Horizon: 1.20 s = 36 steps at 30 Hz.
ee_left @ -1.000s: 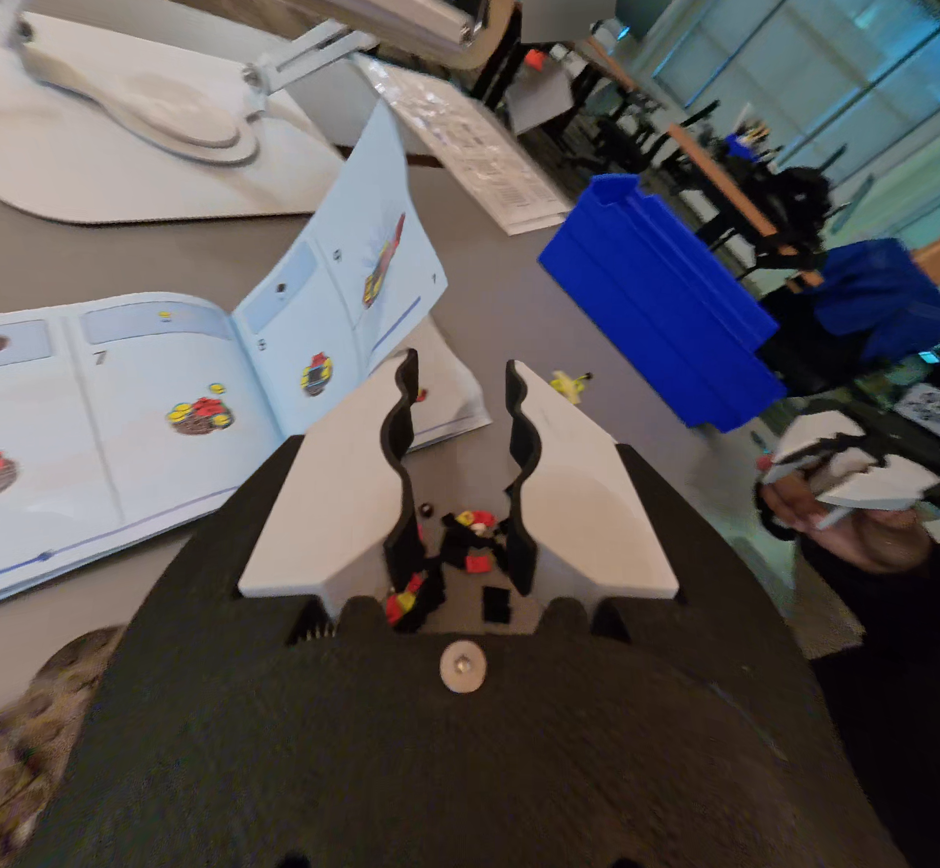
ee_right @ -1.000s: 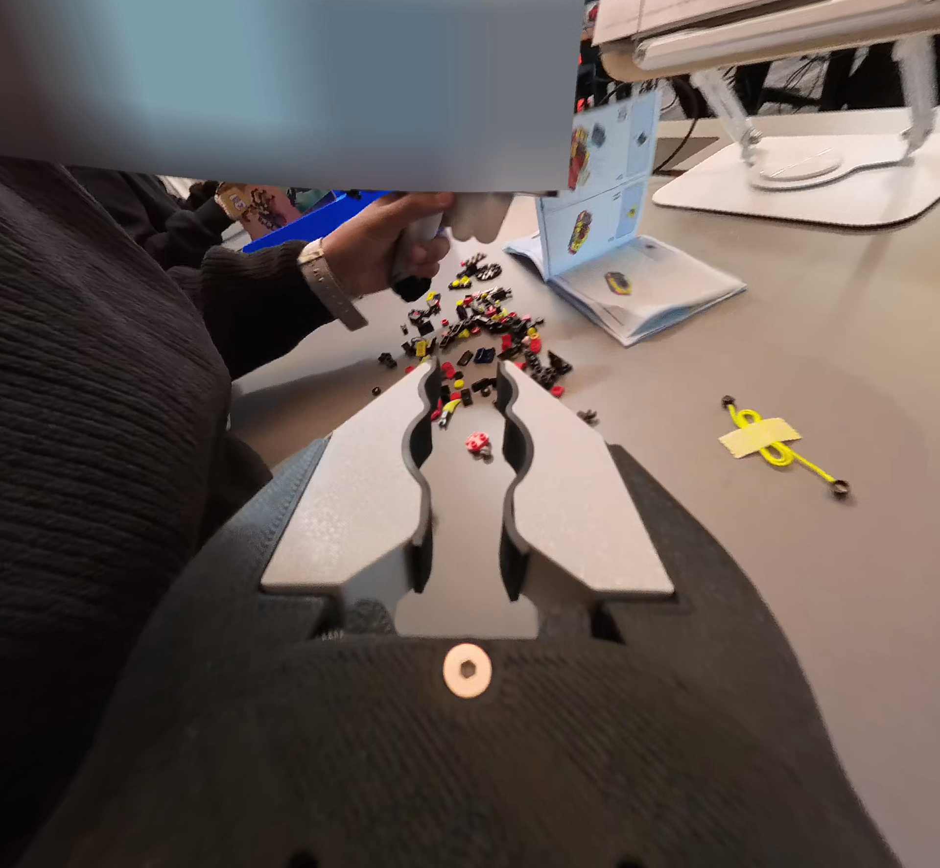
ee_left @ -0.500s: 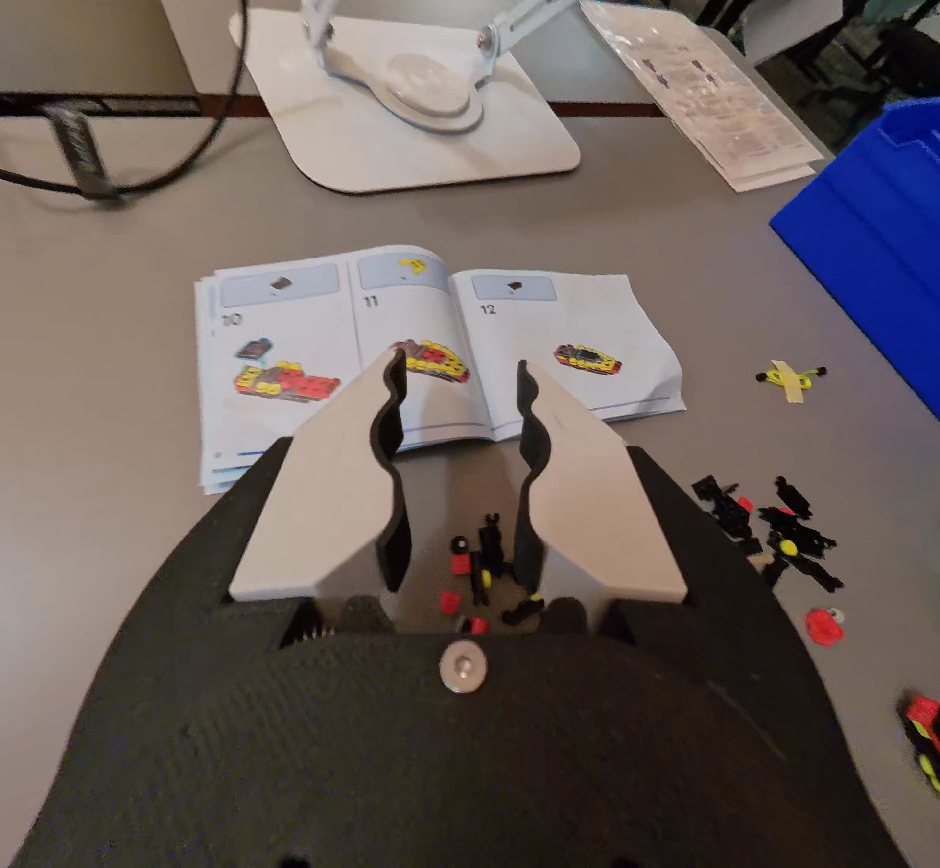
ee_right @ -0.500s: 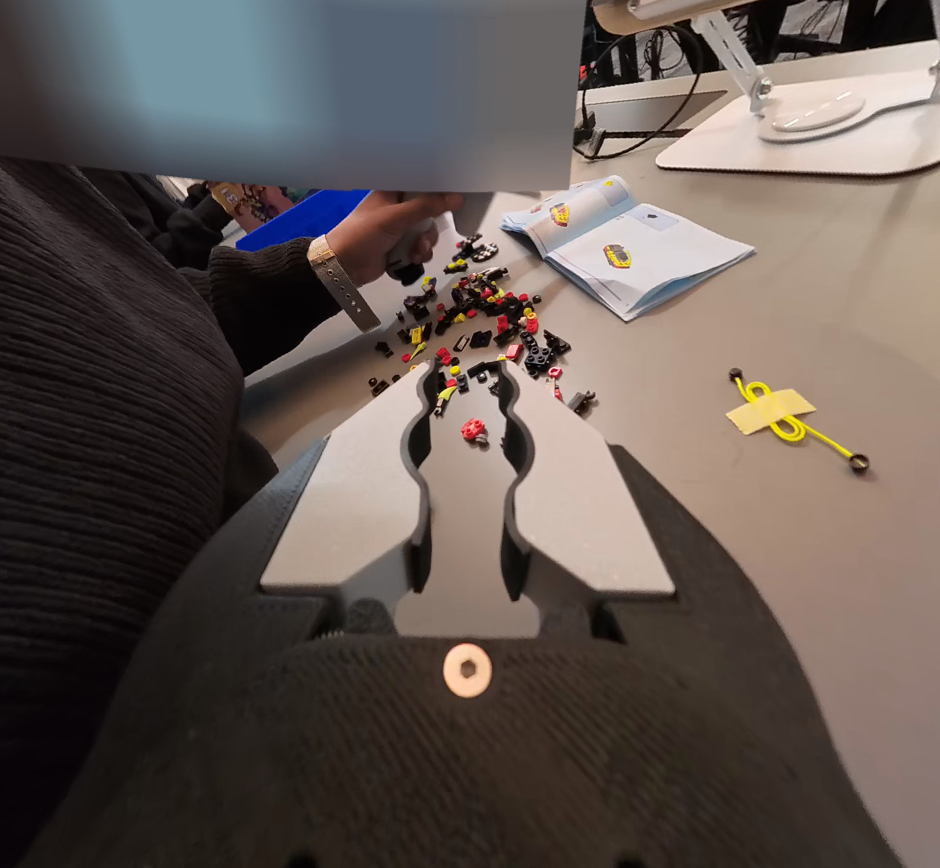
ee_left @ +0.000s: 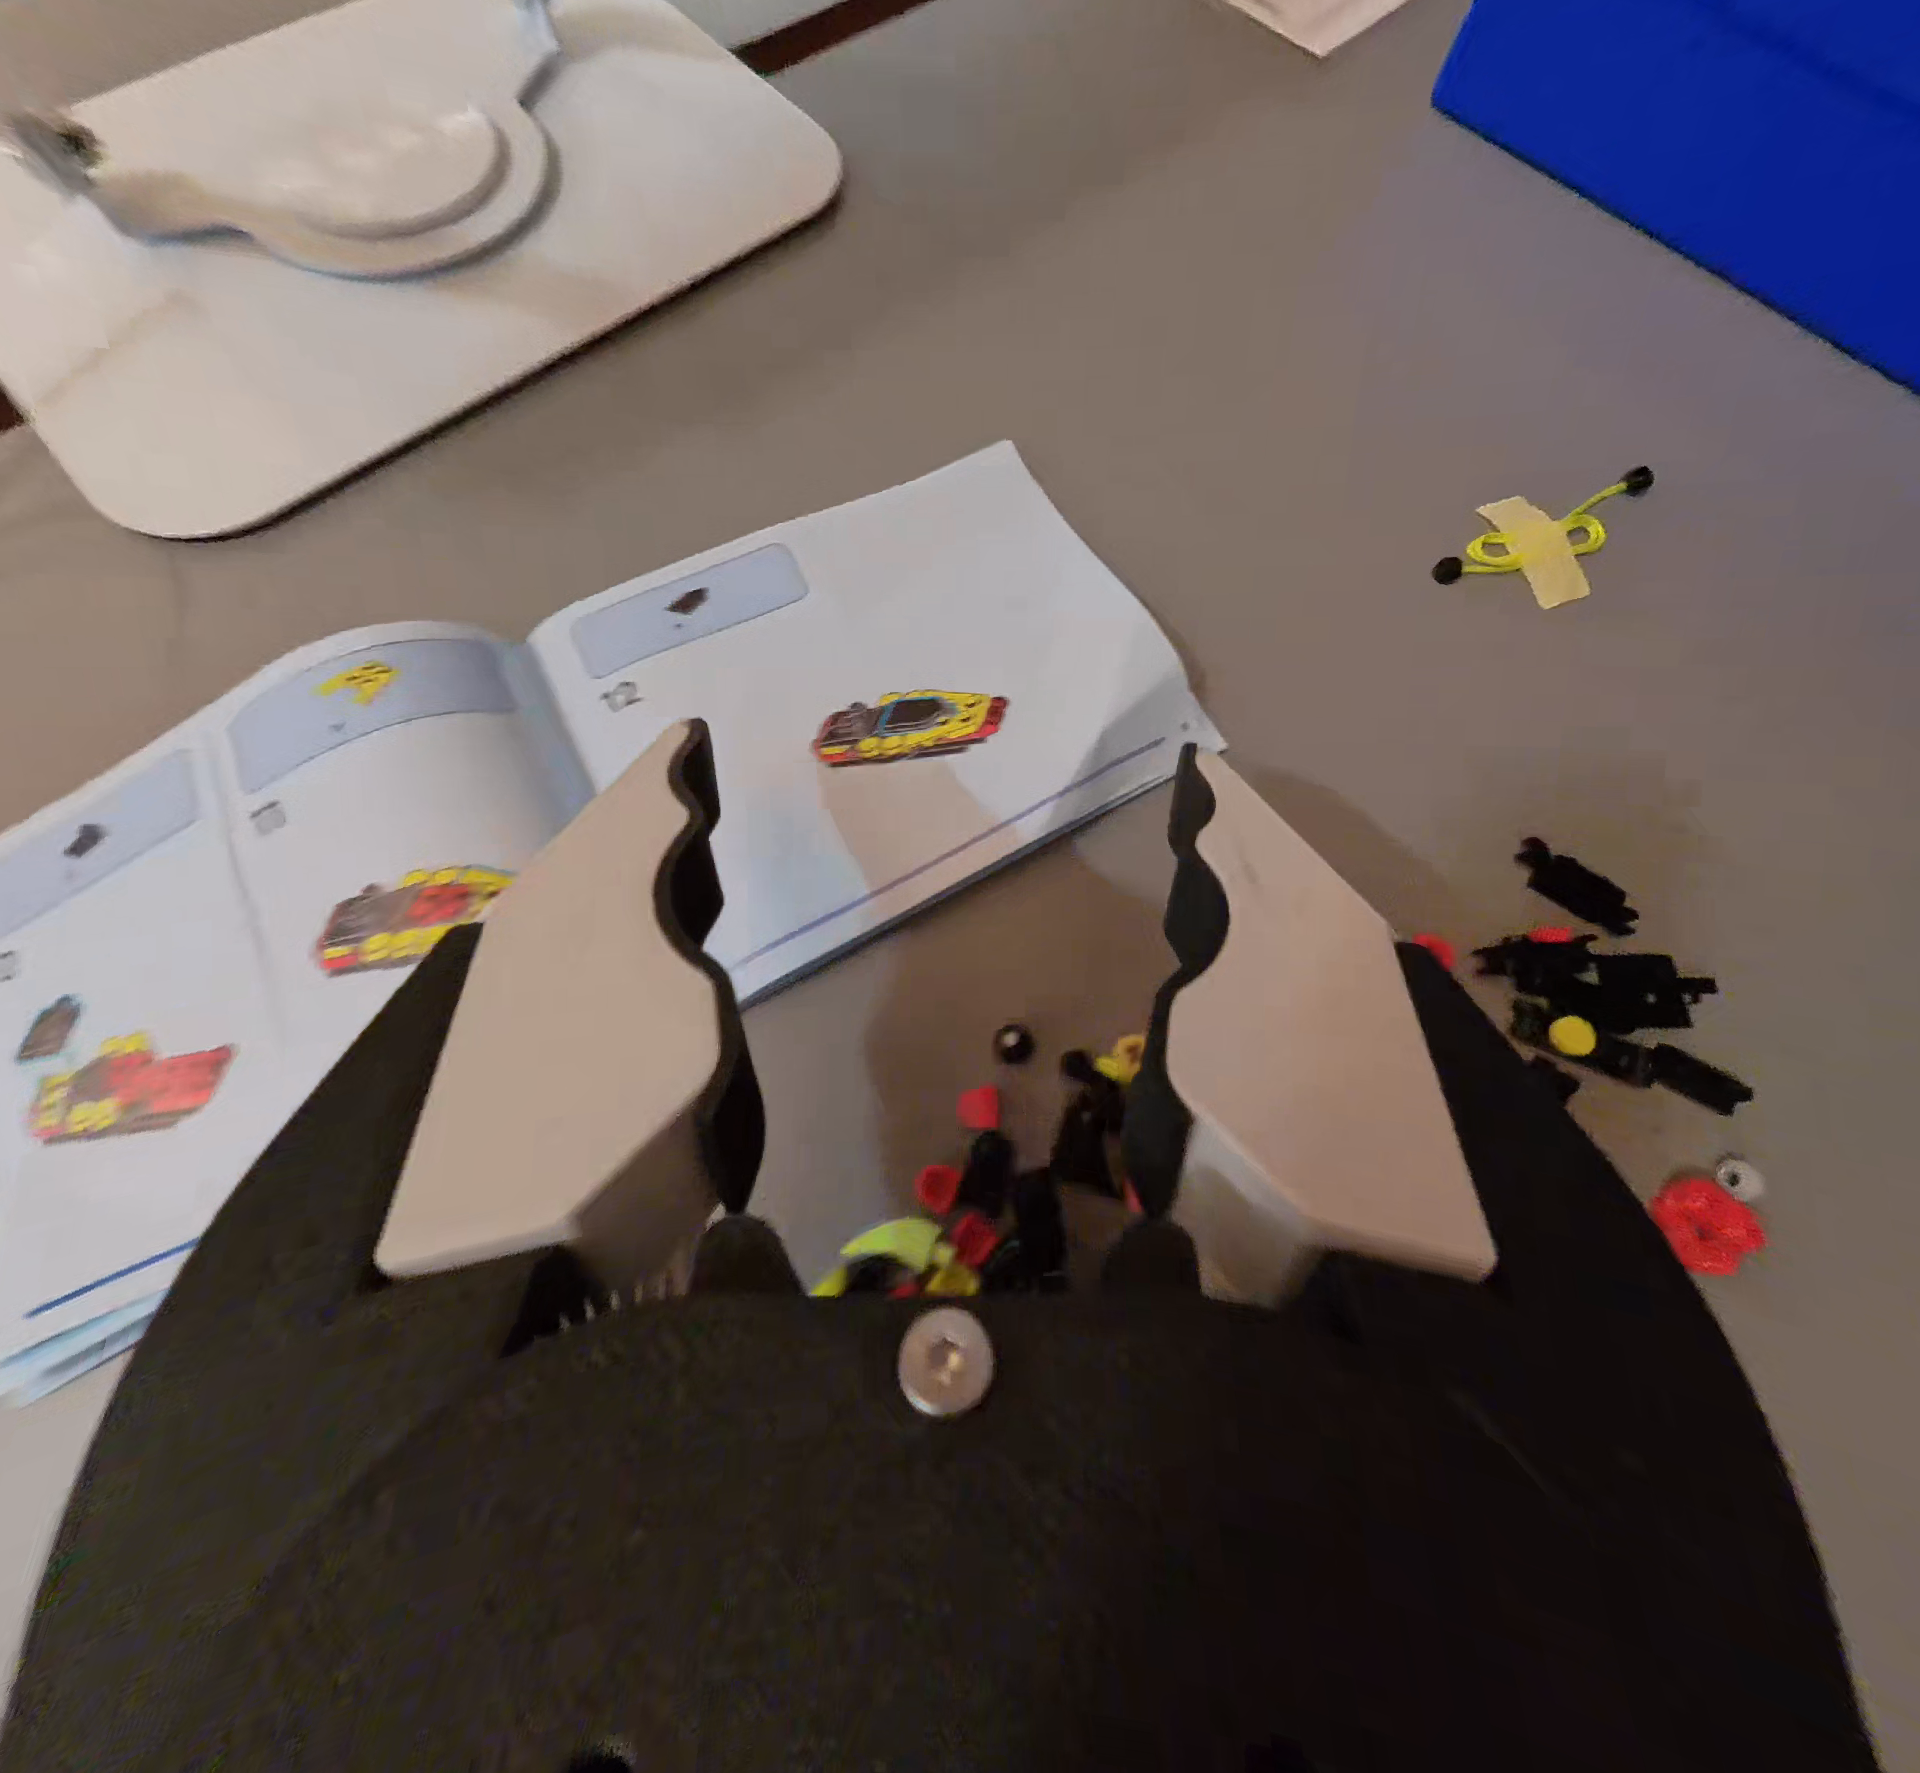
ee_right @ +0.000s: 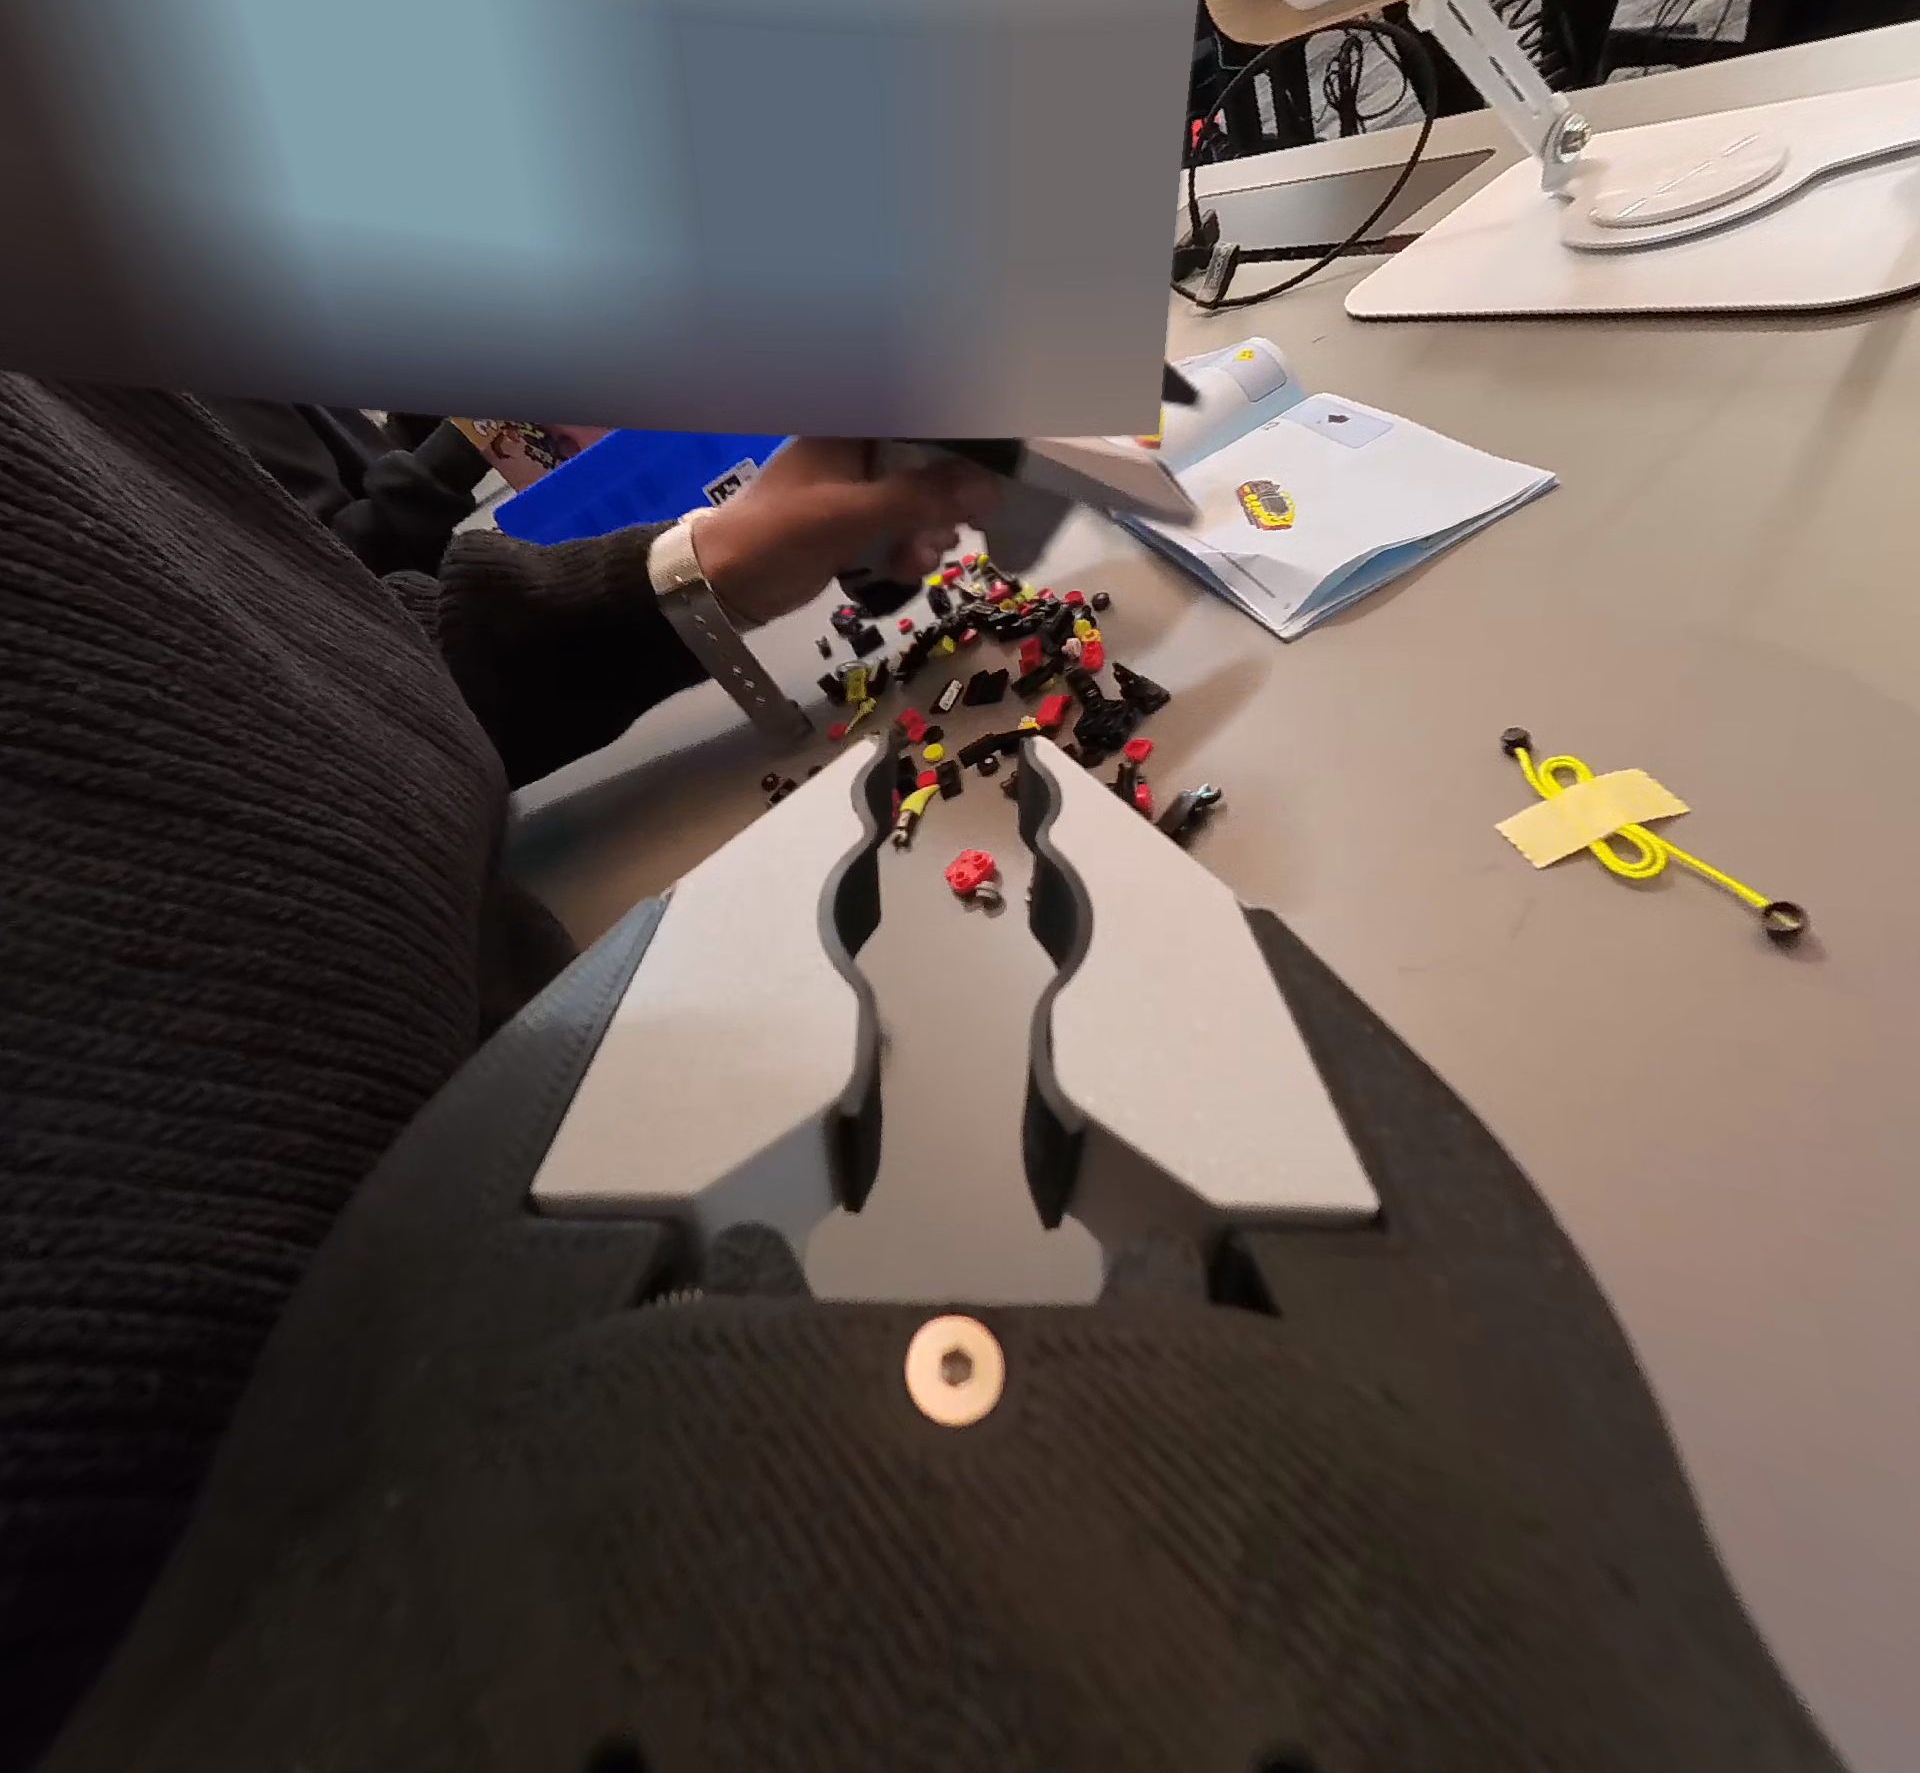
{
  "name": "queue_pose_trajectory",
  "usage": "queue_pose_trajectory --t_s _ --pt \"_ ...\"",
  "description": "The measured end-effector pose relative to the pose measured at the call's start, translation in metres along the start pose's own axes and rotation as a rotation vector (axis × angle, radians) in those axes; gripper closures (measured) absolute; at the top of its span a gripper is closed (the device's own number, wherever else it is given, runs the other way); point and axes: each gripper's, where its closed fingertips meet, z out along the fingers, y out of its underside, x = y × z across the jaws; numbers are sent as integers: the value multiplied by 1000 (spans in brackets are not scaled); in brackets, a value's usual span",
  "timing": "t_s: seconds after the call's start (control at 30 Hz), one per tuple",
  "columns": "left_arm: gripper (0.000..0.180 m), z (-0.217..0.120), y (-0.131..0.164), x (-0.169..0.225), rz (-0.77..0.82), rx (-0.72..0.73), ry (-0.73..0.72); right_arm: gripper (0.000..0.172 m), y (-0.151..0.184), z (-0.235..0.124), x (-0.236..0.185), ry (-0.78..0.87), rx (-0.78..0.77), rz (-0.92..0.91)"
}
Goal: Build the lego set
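While my left gripper hangs spread wide and bare above the open instruction booklet, my right gripper sits slightly parted, gripping nothing, the scattered small bricks at its twelve o'clock.

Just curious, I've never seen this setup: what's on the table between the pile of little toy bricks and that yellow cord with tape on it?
Nothing: in the right wrist view, bare grey table separates the bricks from the taped yellow cord.

Soft indoor light with faint shadows; the left wrist view is motion-blurred, both bowed at the edges.
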Motion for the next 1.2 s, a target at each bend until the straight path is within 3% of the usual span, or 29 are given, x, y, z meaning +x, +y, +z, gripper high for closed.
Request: queue_pose_trajectory --t_s 0.17,0.23,0.3,0.33,0.43,0.67,0.8,0.9,0.97,1.03,1.1,1.2 --pt "112 24 19 10 5 -128 -24 150 -4 -4 -4 -15 22 20" --pt "132 25 20 8 -4 -147 -29 150 -5 -5 -4 -16 28 27" --pt "175 24 20 14 -34 -145 24 150 -5 -6 -3 -16 32 33" --pt "179 23 19 15 -52 -141 39 150 -6 -6 -3 -17 33 36" --pt "180 15 9 11 -105 -90 70 150 -5 -5 -3 -23 31 47" --pt "180 -11 -18 -9 -404 94 204 150 -2 -3 -2 -25 20 51" --pt "180 -47 -24 -81 -586 296 19 150 -2 -4 -2 -21 20 46" --pt "163 -83 -5 -141 -703 404 -166 150 -3 -4 -1 -22 24 54" --pt "162 -105 -8 -155 -640 471 -273 150 -3 -4 0 -28 26 67" --pt "158 -113 -27 -144 -505 504 -304 150 -1 -3 1 -27 21 72" --pt "158 -104 -42 -121 -372 479 -278 150 0 -2 1 -26 15 71" --pt "151 -66 -33 -87 -311 326 -170 150 0 -2 1 -28 11 69"
